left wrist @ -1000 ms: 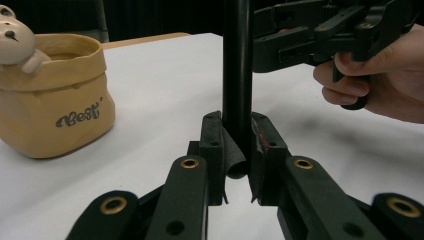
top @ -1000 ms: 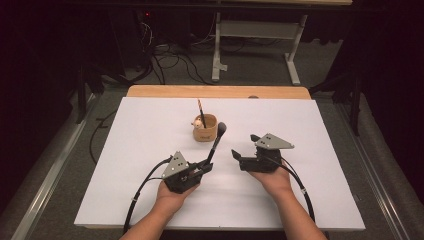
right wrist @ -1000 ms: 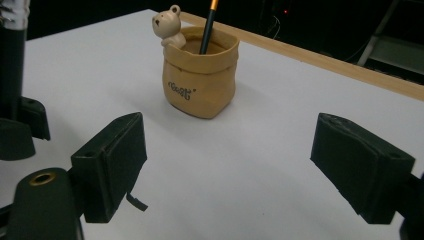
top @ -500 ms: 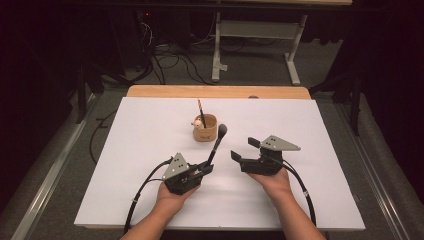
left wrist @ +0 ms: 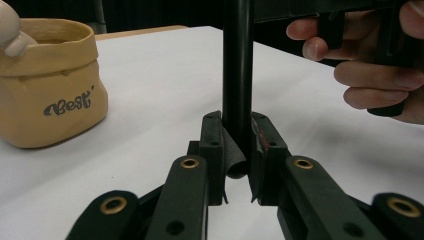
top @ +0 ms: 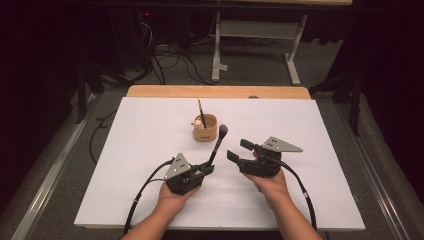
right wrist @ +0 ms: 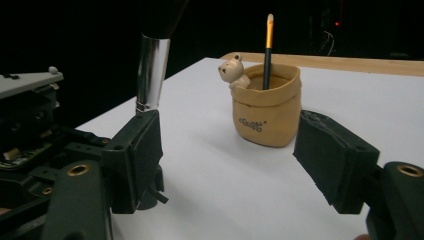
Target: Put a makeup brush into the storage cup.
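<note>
White tabletop (top: 125, 165), w/ a bare wood strip along its far edge. Left gripper (top: 206, 169), near the front edge, left of centre: jaws pressed together on the lower handle of a black makeup brush (top: 218, 142); left gripper view shows the handle (left wrist: 237, 80) clamped between both pads, standing roughly upright. Right gripper (top: 238, 151), just beside it toward the right: jaws spread, have just been closing, nothing between them; in the right gripper view the brush's silver ferrule (right wrist: 151, 75) rises just behind one pad. Tan sack-shaped pot (top: 205, 128), mid-tabletop, beyond the brush head, apart from both grippers; small bear figure on its rim, orange-black pencil (right wrist: 268, 47) standing inside.
</note>
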The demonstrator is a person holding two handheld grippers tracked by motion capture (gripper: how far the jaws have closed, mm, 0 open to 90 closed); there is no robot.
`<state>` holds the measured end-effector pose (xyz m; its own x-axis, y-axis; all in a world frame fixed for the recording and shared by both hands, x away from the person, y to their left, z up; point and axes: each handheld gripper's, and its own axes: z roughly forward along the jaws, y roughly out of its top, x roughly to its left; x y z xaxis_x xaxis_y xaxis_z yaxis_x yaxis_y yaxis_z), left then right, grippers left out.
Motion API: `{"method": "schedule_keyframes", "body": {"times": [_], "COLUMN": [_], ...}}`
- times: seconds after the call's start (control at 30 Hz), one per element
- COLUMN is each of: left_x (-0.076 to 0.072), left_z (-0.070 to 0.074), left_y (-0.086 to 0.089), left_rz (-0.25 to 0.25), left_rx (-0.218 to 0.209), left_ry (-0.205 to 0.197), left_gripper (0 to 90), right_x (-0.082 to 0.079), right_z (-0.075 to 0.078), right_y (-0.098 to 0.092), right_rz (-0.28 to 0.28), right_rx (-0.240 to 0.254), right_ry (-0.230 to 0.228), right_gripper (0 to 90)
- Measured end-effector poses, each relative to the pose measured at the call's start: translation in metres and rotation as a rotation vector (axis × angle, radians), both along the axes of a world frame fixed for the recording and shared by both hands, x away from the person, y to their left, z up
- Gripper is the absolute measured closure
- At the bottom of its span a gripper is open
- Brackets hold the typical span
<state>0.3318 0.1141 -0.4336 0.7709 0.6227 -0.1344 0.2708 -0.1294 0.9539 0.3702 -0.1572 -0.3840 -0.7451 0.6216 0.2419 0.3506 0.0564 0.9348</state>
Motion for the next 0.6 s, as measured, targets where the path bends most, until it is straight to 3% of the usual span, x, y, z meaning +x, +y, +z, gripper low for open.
{"method": "schedule_keyframes", "body": {"times": [0.23, 0.6], "left_x": [-0.0003, -0.0017], "left_z": [-0.0011, -0.0020], "left_y": [-0.0017, -0.0056], "left_rz": [-0.005, -0.023], "left_rx": [0.006, 0.005], "left_ry": [0.002, 0.001], "left_gripper": [78.9, 78.9], "right_x": [-0.0024, -0.0047], "right_z": [0.0010, 0.0014], "right_y": [0.0027, 0.0060], "right_rz": [0.022, 0.061], "right_rx": [0.055, 0.095], "right_ry": [0.015, 0.026], "right_gripper": [35.0, 44.0]}}
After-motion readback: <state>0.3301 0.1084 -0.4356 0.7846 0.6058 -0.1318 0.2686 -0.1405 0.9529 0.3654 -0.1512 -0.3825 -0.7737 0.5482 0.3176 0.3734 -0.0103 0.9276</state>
